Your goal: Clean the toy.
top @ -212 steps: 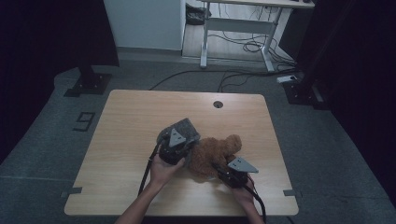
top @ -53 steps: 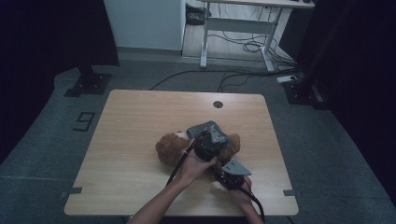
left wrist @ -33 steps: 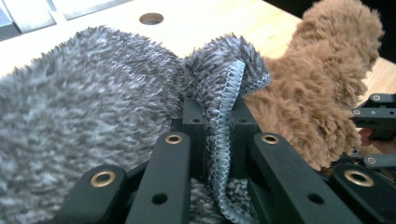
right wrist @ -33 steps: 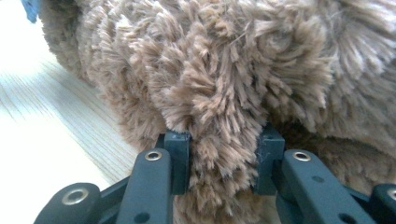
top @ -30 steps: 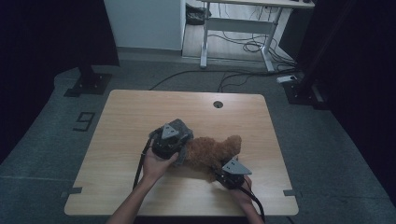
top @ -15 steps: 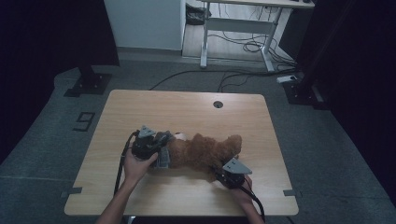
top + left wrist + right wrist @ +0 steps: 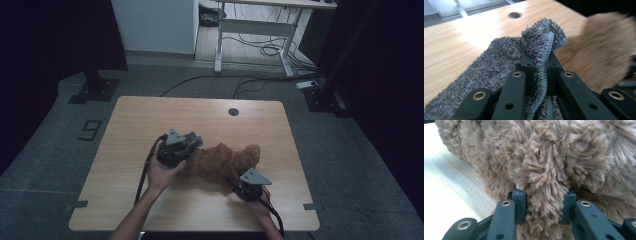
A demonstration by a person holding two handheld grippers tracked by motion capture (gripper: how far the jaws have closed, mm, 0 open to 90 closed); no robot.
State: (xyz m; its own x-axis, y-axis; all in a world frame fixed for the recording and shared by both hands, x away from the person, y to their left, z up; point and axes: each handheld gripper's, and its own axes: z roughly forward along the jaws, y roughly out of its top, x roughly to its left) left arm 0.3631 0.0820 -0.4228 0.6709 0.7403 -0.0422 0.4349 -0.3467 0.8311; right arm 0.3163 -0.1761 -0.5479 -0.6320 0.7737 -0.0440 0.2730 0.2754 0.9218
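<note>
Plush toy: a brown, long-piled soft toy (image 7: 225, 162) is seen at the lower middle of the high view, lying on the wooden table (image 7: 200, 115); its exact shape cannot be told.
Grey cloth: a grey fleecy cloth with a stitched hem (image 7: 499, 62) is held at the left end of the toy; in the left gripper view it spreads from the lower left up to the centre, with the toy blurred at the right.
Left gripper: the left gripper (image 7: 186, 146) is pressed together on a fold of the cloth's hem, the pinch showing plainly in the left gripper view (image 7: 539, 65).
Right gripper: the right gripper (image 7: 239, 186), at the toy's lower right edge in the high view, is clamped on a tuft or limb of the plush; in the right gripper view (image 7: 544, 206) the pile bulges out between the jaws.
Handling: both things are judged light, soft and limp, not fragile; the pile is likely to compress and slip under a shallow pinch.
Where to hold: a deep bite on a limb or thick fold of the toy is judged safest; the cloth is best taken at its stitched hem.
Surroundings: a round cable hole (image 7: 233, 111) is set in the table's far edge at the upper middle; a desk frame (image 7: 260, 30) with cables is seen beyond.
</note>
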